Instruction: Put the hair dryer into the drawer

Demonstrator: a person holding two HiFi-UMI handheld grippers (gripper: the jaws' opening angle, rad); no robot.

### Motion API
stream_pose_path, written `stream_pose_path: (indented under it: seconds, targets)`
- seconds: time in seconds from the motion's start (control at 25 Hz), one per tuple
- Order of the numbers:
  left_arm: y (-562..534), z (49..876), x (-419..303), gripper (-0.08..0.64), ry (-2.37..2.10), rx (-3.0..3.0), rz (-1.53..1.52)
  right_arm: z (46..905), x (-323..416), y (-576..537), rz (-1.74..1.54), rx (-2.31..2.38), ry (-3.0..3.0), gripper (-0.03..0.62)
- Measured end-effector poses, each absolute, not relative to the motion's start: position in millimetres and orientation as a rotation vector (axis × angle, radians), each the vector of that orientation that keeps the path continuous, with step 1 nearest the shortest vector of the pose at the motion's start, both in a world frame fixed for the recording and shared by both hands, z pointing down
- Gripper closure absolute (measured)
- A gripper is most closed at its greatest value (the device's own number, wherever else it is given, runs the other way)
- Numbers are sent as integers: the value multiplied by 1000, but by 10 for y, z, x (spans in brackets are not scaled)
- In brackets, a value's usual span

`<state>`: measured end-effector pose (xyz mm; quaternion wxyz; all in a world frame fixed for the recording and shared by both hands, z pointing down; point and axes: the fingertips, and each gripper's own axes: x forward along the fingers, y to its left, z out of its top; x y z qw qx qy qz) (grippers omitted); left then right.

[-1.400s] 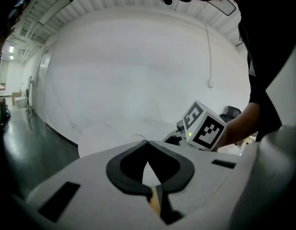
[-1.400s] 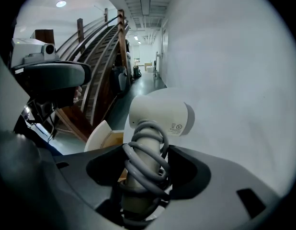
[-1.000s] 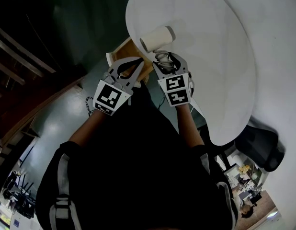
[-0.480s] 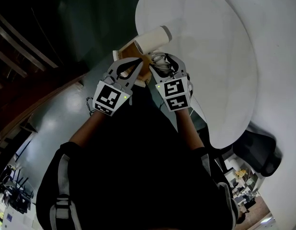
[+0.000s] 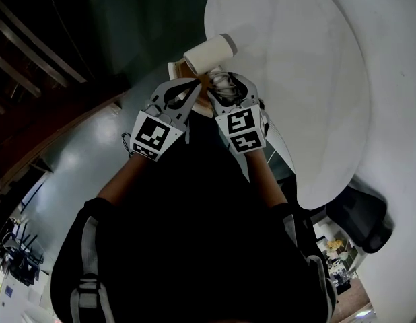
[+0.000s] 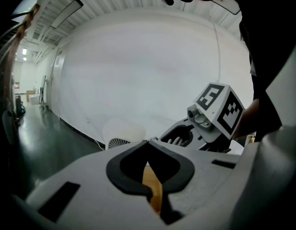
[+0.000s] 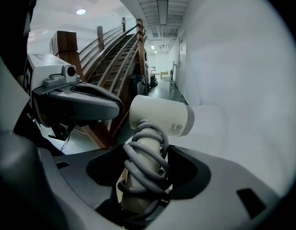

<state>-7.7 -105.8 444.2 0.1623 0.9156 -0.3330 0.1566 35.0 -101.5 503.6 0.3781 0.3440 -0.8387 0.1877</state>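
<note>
The hair dryer (image 5: 209, 52) has drifted past the white surface's (image 5: 295, 79) edge, the right gripper (image 5: 228, 87) clamped on its handle (cord-wrapped); the left gripper (image 5: 192, 86) has its jaws together.

no legible text, hair dryer (image 7: 160, 115) label (image 7: 178, 127) unreadable

Your hair dryer (image 5: 209, 54) looks like smooth, matt cream plastic, its wound cord (image 7: 145, 157) rubbery grey. The table (image 5: 309, 79) to the right is matt white, the drawer (image 6: 153, 193) plain wood, the floor (image 5: 80, 160) at left glossy.
</note>
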Motion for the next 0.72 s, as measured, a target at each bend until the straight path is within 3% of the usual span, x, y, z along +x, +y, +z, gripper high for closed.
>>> stream_pose_path:
  seconds: [0.72]
  targets:
    - [-1059, 4758, -160, 552, -927, 2564, 508, 5694, 154, -699, 438, 701, -2094, 308]
